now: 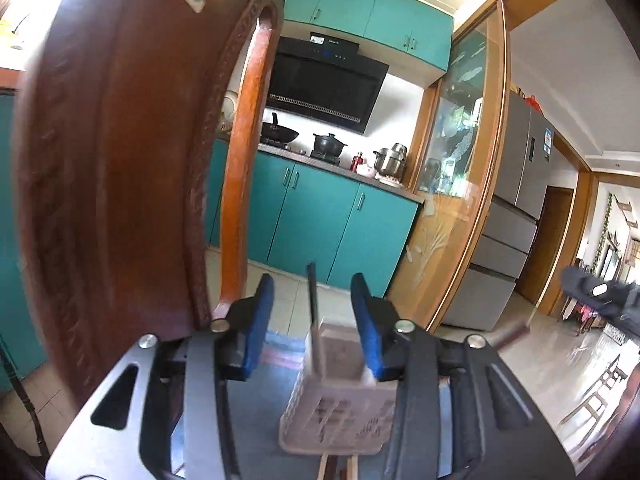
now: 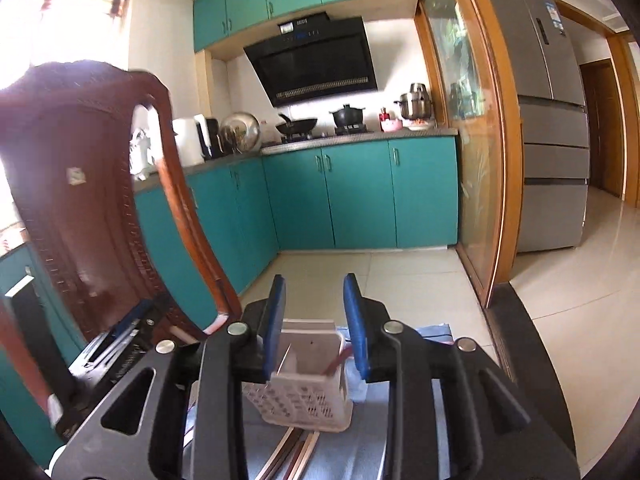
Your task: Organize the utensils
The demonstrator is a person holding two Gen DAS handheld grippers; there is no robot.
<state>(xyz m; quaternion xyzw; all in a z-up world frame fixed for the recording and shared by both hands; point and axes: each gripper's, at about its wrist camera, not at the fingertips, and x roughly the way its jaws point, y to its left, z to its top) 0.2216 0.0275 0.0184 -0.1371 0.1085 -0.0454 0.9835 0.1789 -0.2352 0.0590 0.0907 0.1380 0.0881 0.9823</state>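
Observation:
A white perforated utensil basket stands on a blue cloth, below and between my left gripper's fingers; it also shows in the right wrist view. A dark stick-like utensil stands upright in the basket, rising between the open jaws of my left gripper without touching them. My right gripper is open and empty just above the basket, which holds a reddish utensil. Several chopsticks lie on the cloth in front of the basket. The other gripper shows at the far right in the left wrist view.
A carved brown wooden chair back stands close on the left; it also shows in the right wrist view. Teal kitchen cabinets, a stove with pots, a glass sliding door and a grey fridge lie beyond. Tiled floor is below.

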